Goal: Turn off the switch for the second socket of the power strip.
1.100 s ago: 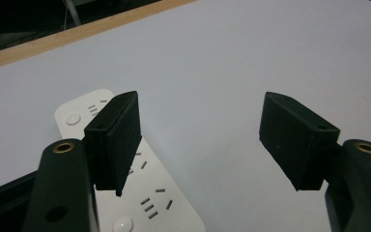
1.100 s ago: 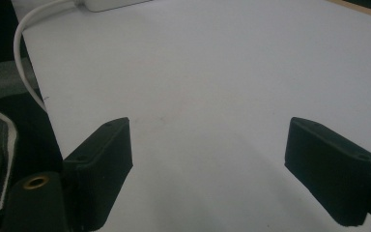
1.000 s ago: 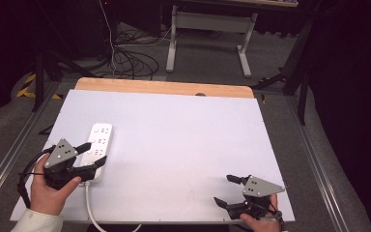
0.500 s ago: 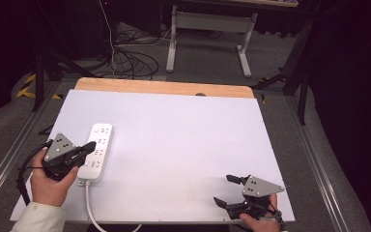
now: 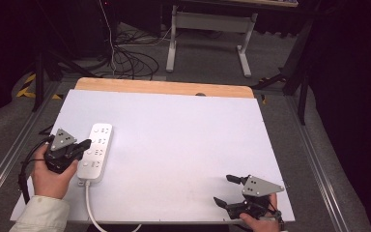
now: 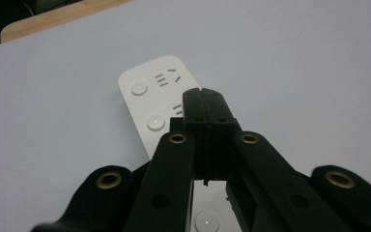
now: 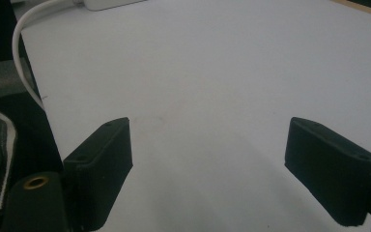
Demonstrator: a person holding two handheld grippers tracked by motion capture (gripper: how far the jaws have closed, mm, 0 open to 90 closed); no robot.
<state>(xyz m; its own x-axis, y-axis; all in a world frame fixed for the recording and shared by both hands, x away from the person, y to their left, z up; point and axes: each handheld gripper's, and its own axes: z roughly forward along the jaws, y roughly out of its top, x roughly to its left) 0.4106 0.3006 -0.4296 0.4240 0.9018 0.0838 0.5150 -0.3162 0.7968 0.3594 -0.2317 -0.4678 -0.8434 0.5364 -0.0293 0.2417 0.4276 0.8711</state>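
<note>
**Left gripper closed over power strip, right gripper wide and idle**

White table top (image 5: pixel 183 145) covers most of the high view, with a strip of bare wood edge (image 5: pixel 164 87) along its far side. Grey floor around it; a tangle of dark cables (image 5: pixel 125 58) and a grey stand frame (image 5: pixel 207 29) sit beyond the far edge.

White power strip (image 5: pixel 96 151) lies flat on the left part of the table, long axis running near-to-far, tilted slightly. Its white cord (image 5: pixel 91 208) leaves the near end and curves off the table's near edge. In the left gripper view the strip (image 6: pixel 154 96) shows round buttons and socket slots, lying directly under and past the jaws.

Left gripper (image 5: pixel 83 147) is held in the left hand (image 5: pixel 50 174) at the strip's left side, tips over the strip's left edge about halfway along. In its own view (image 6: pixel 204 104) the jaws are pressed together with no gap and nothing between them; cannot tell if the tips touch the strip. Light sleeve (image 5: pixel 41 215) at bottom left.

Right gripper (image 5: pixel 227 189) is at the table's near right corner, well apart from the strip, held by the right hand (image 5: pixel 261 222). Jaws spread wide in its own view (image 7: pixel 207 159), bare table between them, holding nothing. The cord (image 7: pixel 21 53) and the strip's end show at that view's top left.
</note>
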